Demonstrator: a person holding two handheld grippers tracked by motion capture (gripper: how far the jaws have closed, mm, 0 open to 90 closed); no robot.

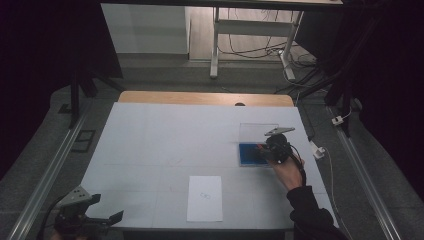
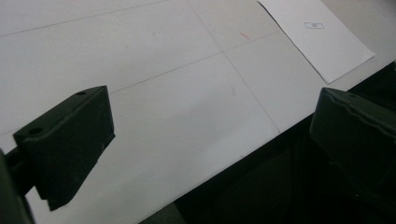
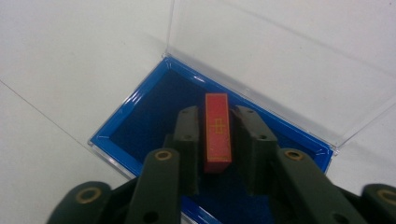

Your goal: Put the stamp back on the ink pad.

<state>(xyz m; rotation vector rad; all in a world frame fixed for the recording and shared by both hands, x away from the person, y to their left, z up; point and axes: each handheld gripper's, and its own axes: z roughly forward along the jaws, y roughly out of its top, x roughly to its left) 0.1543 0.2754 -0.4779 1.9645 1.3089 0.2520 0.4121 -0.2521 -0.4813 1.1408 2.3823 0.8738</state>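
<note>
The right gripper [image 3: 217,140] has its jaws on either side of a red block [image 3: 217,133], a thin gap showing at each pad, so nothing is clamped. The block sits inside the blue box [image 3: 135,116], whose clear lid [image 3: 280,60] stands open behind. Well away from the box, past the paper sheet [image 1: 205,198], the left gripper [image 2: 210,140] hangs wide open and empty.

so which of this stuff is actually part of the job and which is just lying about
In the job:
- red block, between the right gripper's jaws
- blue-lined box under it, clear lid raised

Lying about:
- white sheet of paper near the table's front edge
- left gripper, open at the front left corner, holding nothing
</note>
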